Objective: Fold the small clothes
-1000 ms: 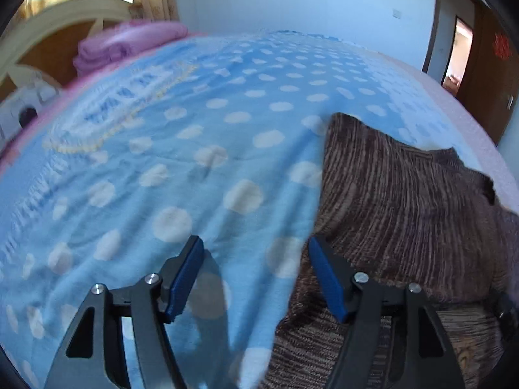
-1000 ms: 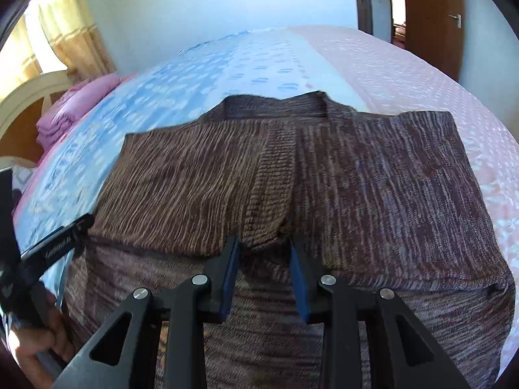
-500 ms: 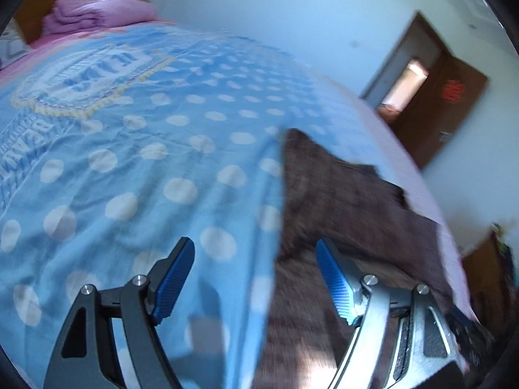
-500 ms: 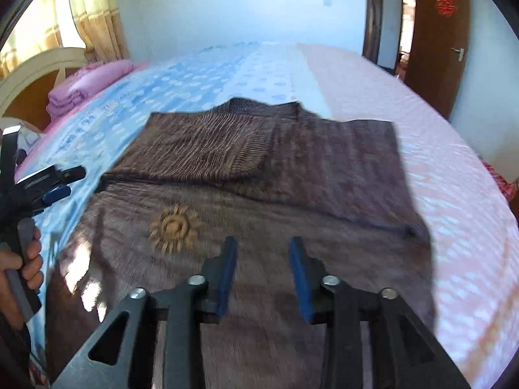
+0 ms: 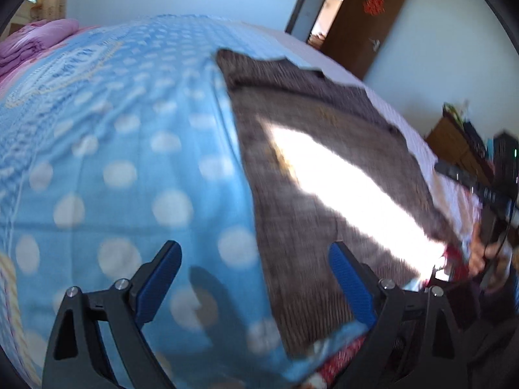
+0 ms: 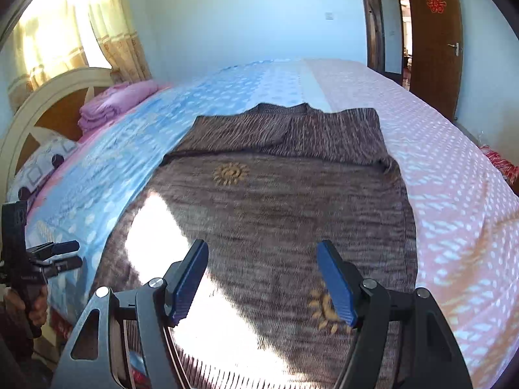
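With sleeves already folded across at its twelve-o'clock end, the brown marled knitted sweater (image 6: 275, 214) lies flat on the blue polka-dot bedspread (image 5: 123, 168), so the left gripper (image 5: 256, 278) and right gripper (image 6: 262, 278), jaws just widening, hang spread and empty, probably for its six-o'clock hem.

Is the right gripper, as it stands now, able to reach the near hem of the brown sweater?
Probably yes. The right gripper, whose jaws have just been opening, holds nothing and hangs over the brown sweater. Nothing lies between it and the near hem; the left gripper stays off to the side.
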A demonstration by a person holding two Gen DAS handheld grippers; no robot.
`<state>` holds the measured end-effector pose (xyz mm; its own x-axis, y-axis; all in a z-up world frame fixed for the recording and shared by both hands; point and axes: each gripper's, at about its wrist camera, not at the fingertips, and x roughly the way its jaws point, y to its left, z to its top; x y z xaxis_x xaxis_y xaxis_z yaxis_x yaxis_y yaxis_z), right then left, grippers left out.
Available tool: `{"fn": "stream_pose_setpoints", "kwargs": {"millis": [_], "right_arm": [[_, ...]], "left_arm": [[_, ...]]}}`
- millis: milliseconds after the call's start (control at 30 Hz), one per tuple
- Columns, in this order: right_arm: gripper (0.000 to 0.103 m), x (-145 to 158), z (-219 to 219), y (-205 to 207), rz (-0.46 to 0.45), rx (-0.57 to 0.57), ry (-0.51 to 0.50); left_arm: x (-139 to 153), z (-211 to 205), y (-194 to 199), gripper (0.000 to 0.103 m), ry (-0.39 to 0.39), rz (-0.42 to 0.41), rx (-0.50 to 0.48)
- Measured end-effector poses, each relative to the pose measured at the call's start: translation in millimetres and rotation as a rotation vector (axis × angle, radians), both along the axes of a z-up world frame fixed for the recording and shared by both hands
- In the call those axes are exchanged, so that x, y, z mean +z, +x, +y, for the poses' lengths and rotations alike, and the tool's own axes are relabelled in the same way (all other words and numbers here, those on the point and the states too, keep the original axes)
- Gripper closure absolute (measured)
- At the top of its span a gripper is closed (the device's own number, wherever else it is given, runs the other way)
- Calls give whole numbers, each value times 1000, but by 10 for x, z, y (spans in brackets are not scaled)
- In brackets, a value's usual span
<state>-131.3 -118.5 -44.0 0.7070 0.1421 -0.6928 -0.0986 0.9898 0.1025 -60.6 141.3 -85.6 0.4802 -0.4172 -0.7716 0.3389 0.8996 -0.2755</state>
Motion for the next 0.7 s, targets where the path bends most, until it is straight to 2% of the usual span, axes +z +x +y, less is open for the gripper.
{"fn": "stream_pose_setpoints", "kwargs": {"millis": [167,267,367,467,533,567,600,633,700], "right_arm": [[33,15,37,-171,5,4,-56],[33,73,-39,-256,-11,-17,-62],[33,83,-106,-292,-8,-29,-38],[33,44,-103,-285,12,-47,-59],[33,23,-80,-282,20,-34,-43],[33,15,-59,-282,22,-25,-34],[33,2,-22,-283,27,-5,-17],[33,-9,10,-288,32,17,-2],[33,-51,132,-303,44,81,23]], "left_arm": [[-187,-199,-306,9,-10,42,-59],[-205,-325,-377,12,50,2,-58],[-212,-455,-424,37,67,15,-121],[-230,-471,-468,44,97,3,-110],[-226,-409,-437,52,67,15,-81],[-219,-360,-406,65,39,28,-61],[-217,-311,-377,86,13,43,-43],[-228,-278,-346,93,-17,64,-34],[-244,-226,-311,93,-68,101,-23]]}}
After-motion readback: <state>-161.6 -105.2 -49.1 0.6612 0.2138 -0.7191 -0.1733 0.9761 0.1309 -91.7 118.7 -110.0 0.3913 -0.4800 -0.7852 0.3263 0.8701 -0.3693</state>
